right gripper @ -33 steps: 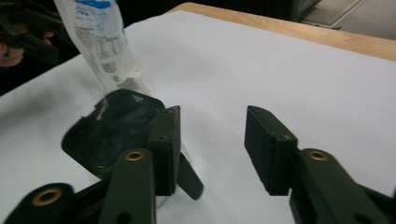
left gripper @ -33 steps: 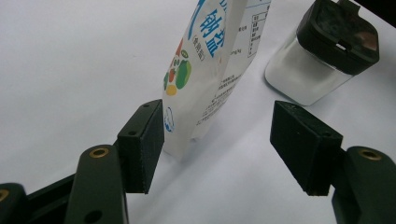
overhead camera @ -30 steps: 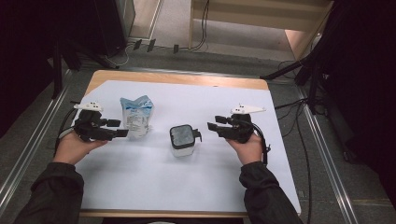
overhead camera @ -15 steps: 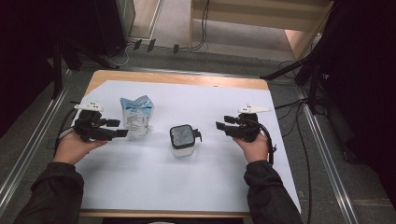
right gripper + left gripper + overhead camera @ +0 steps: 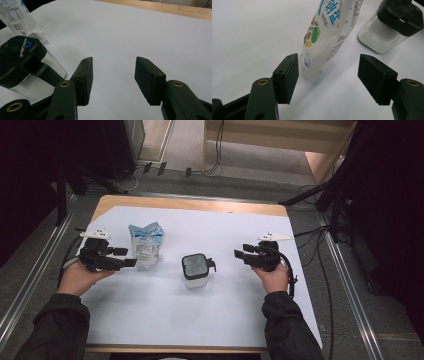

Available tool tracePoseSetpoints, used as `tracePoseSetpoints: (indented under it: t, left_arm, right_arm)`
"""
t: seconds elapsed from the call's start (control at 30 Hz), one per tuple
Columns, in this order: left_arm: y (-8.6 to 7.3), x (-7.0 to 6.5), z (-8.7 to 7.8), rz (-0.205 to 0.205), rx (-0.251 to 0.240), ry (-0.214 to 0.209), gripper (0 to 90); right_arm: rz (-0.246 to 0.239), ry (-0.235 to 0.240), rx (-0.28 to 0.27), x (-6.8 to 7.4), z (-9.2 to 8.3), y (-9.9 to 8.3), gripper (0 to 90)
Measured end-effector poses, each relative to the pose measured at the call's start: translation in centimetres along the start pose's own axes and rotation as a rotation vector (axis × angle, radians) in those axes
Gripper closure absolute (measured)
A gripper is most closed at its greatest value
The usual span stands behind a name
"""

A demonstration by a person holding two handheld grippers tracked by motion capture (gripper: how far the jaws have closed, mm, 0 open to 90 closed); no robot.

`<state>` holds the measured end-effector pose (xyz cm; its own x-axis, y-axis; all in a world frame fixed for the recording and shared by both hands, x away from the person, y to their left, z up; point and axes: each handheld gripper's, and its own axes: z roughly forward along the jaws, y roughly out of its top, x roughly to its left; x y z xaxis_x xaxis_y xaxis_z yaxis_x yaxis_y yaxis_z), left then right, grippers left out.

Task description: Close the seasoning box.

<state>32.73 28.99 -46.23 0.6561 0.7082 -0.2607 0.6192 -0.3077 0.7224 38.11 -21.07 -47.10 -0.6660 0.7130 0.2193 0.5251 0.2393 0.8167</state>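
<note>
A white and blue printed pouch point(image 5: 146, 245) stands upright on the white sheet, left of centre. My left gripper point(image 5: 128, 258) lies level just left of it and is open. In the left gripper view the pouch's point(image 5: 324, 37) bottom corner sits between the jaws, close beside the left pad, and the right pad is well clear of it. A clear jar with a black lid point(image 5: 196, 269) stands mid-table, also seen in the left gripper view point(image 5: 392, 27). My right gripper point(image 5: 240, 254) points at the jar from the right, a short gap away. It is open point(image 5: 113, 62) over bare sheet, with the jar point(image 5: 25, 65) off to its left.
A white sheet point(image 5: 210, 315) covers most of the wooden table point(image 5: 165, 203). Cables point(image 5: 320, 265) trail off the right edge to the floor. Metal rails point(image 5: 30, 285) run along both sides of the table. Bare sheet lies in front of the jar.
My right gripper has drawn a little to the right, away from the jar. The left gripper, the pouch and the jar have kept their places.
</note>
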Motion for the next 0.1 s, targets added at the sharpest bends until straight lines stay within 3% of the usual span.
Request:
tracePoseSetpoints:
  t: [0.1]
  left_arm:
    - [-0.05,-0.02,0.06,0.003,-0.009,0.011,33.4]
  right_arm:
    - [0.001,0.001,-0.004,-0.06,-0.03,0.0,50.4]
